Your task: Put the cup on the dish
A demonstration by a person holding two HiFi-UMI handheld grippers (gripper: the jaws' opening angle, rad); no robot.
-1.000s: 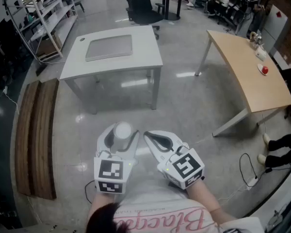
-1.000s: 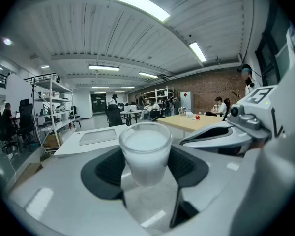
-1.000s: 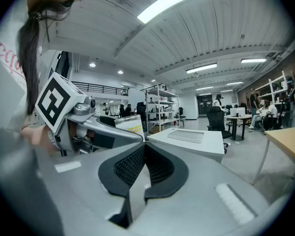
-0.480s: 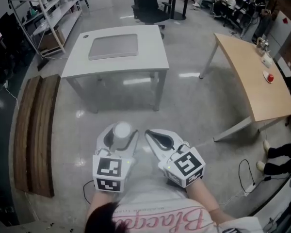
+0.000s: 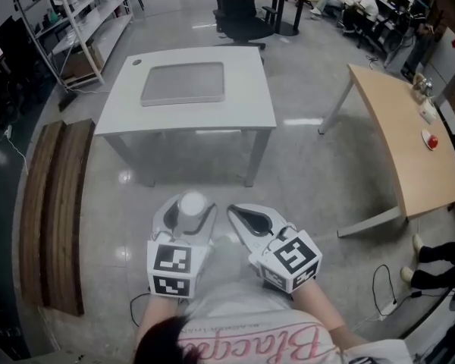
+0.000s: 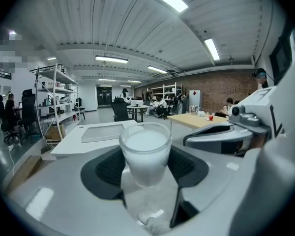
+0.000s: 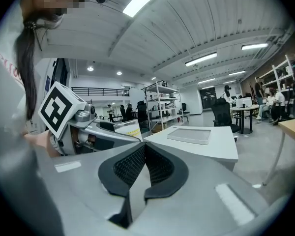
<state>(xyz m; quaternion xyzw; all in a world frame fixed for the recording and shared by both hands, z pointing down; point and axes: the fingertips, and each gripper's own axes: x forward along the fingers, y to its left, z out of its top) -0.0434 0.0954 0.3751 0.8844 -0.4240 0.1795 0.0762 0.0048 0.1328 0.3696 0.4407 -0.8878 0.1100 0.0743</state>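
A frosted white cup point(image 5: 191, 210) point(image 6: 145, 152) stands upright between the jaws of my left gripper point(image 5: 186, 220) point(image 6: 145, 168), which is shut on it. I hold it in front of my body, over the floor. My right gripper point(image 5: 243, 220) point(image 7: 143, 168) is beside it to the right, shut and holding nothing. The dish, a flat grey rectangular tray point(image 5: 183, 83) point(image 6: 102, 132) point(image 7: 189, 135), lies on the white table point(image 5: 235, 101) ahead of both grippers, some way off.
A wooden table point(image 5: 402, 142) with a small red thing point(image 5: 432, 140) stands to the right. A wooden bench point(image 5: 51, 203) lies on the floor at the left, shelving point(image 5: 68, 14) behind it. A black office chair point(image 5: 239, 14) stands beyond the white table.
The view has shifted: the white table and wooden table sit slightly further right and nearer in the head view. Both grippers keep their place before my body, the cup still held.
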